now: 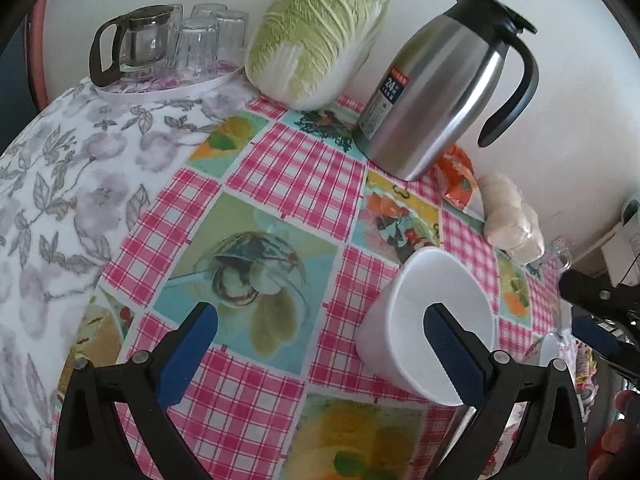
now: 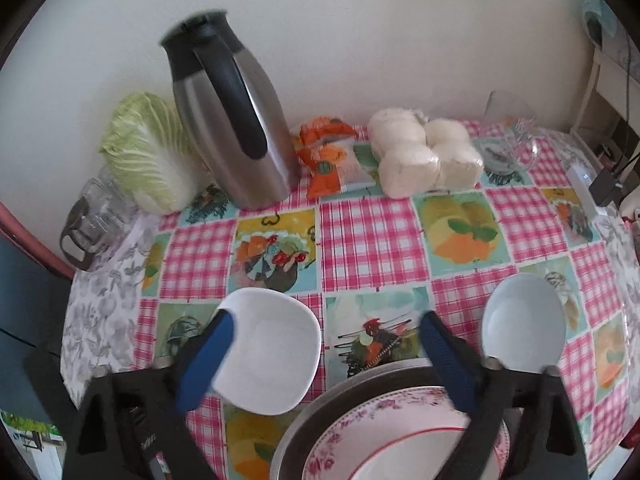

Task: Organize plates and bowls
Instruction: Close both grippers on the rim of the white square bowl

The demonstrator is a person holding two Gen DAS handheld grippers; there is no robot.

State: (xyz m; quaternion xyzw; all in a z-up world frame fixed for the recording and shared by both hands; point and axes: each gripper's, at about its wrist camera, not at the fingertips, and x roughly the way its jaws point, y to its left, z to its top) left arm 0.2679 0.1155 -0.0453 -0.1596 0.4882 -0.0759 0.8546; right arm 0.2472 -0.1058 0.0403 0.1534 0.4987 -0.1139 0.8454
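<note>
White square bowl (image 2: 272,354) sits on the checked tablecloth (image 2: 372,236), left of the stacked dishes. Judged glazed ceramic: stiff, smooth, likely slick and chip-prone, moderate weight. Best hold is probably across the rim wall, one finger inside, one outside; the flat sides should seat better than the rounded corners.

Left gripper (image 1: 320,330) spread wide, nothing between its fingers; in the left wrist view its right finger (image 1: 454,350) overlaps the bowl's (image 1: 424,324) mouth, whether touching cannot be told. Right gripper (image 2: 326,342) also spread wide and empty; its left finger lies across the bowl's near-left edge.

Just beside the bowl: a floral plate (image 2: 360,438) nested in a metal basin (image 2: 304,428), below the right gripper. A pale round bowl (image 2: 524,316) stands apart to the right.

Further out: steel thermos jug (image 2: 236,132), napa cabbage (image 2: 148,152), orange packet (image 2: 332,156), bagged buns (image 2: 424,158).

Only the right wrist view shows the basin, floral plate and round bowl properly. Only the left wrist view shows the tray of upturned glasses (image 1: 208,40) with the glass pot (image 1: 136,44) clearly, and the bowl's outer wall
</note>
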